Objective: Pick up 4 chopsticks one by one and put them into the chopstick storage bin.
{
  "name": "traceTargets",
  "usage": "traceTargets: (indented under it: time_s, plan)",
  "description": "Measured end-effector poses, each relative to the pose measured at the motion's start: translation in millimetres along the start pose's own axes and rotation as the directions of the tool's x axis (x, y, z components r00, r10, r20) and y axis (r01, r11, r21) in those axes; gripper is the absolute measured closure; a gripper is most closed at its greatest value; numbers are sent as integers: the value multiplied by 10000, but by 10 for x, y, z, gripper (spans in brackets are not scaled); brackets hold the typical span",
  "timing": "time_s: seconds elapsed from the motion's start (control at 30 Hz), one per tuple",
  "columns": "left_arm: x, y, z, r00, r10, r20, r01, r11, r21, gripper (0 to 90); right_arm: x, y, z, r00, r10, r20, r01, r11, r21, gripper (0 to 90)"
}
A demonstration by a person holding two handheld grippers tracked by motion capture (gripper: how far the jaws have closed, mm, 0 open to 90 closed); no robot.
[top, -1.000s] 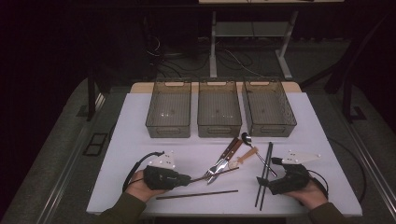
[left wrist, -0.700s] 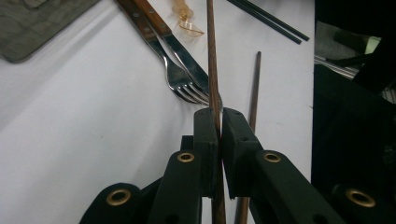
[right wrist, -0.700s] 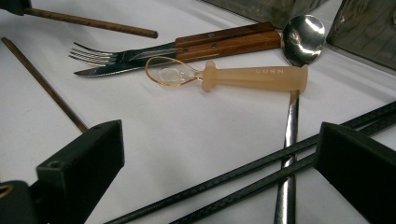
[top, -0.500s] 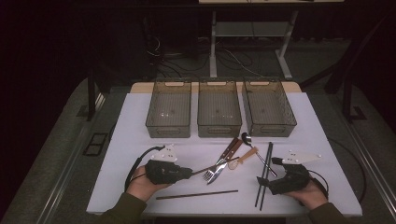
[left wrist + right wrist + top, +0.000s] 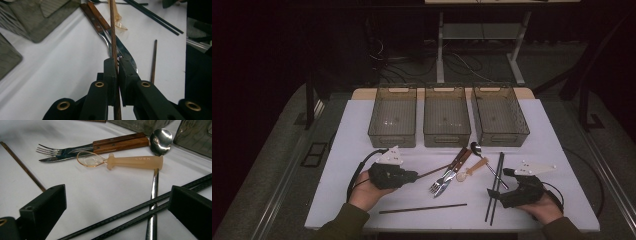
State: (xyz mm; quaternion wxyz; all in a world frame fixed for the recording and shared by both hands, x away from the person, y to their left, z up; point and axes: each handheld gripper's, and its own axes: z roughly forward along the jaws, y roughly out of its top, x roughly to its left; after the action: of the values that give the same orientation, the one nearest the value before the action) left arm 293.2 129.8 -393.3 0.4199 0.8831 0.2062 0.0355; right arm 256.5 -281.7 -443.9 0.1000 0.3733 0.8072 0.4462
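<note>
L gripper (image 5: 117, 68) is clenched on a thin brown wooden chopstick (image 5: 113, 30), which has swung since a sec ago and now slants off the white desk (image 5: 347, 150) over the wood-handled fork and knife (image 5: 451, 170). So pick-up looks done; next, prob. a bin. R gripper (image 5: 117, 202) is released, astride the black chopstick pair (image 5: 140, 213).
</note>
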Motion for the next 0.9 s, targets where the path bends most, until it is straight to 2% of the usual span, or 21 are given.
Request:
traceTargets:
  time_s: [0.3, 0.9]
  plan:
    - [147, 116, -6, 9986, -182, -502, 171, 9996, -210, 847, -3, 1, 0, 10000, 9, 3, -9, 10000, -9, 16]
    - [412, 304, 16, 9955, -402, -853, 355, 9978, -566, 847, -6, -3, 4, 10000, -31, 26, 31, 10000, 18, 16]
